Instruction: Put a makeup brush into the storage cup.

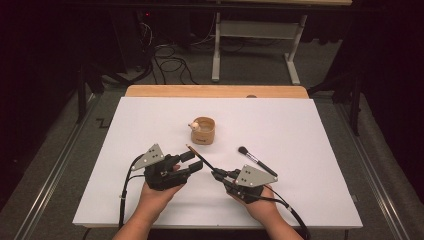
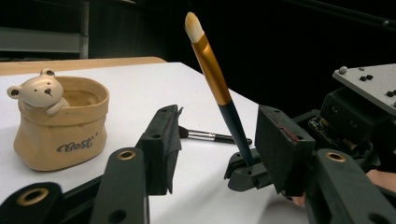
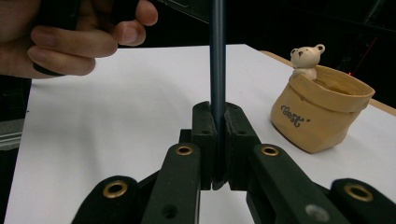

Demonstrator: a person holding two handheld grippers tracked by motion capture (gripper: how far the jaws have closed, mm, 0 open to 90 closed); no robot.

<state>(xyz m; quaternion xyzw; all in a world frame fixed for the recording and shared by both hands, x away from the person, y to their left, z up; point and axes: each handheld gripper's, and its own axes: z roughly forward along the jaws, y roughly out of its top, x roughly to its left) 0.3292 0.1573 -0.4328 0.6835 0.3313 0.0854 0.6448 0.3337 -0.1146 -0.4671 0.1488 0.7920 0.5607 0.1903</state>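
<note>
My right gripper (image 1: 216, 173) is shut on the dark handle of a makeup brush (image 1: 199, 155) and holds it slanted, its pale tip up and toward the far left. The handle (image 3: 217, 56) rises straight out of the closed jaws in the right gripper view. My left gripper (image 1: 194, 161) is open, its jaws standing on either side of that brush (image 2: 212, 70) without touching it. A tan bear cup (image 1: 202, 132) stands upright just beyond the tip. In the left gripper view the right gripper (image 2: 247, 175) clamps the handle's lower end.
A second brush (image 1: 256, 160) with black bristles lies flat on the white mat (image 1: 150, 125), right of the held one. The wooden table edge (image 1: 215, 91) runs along the far side. A hand (image 3: 70, 42) wraps the left gripper's grip.
</note>
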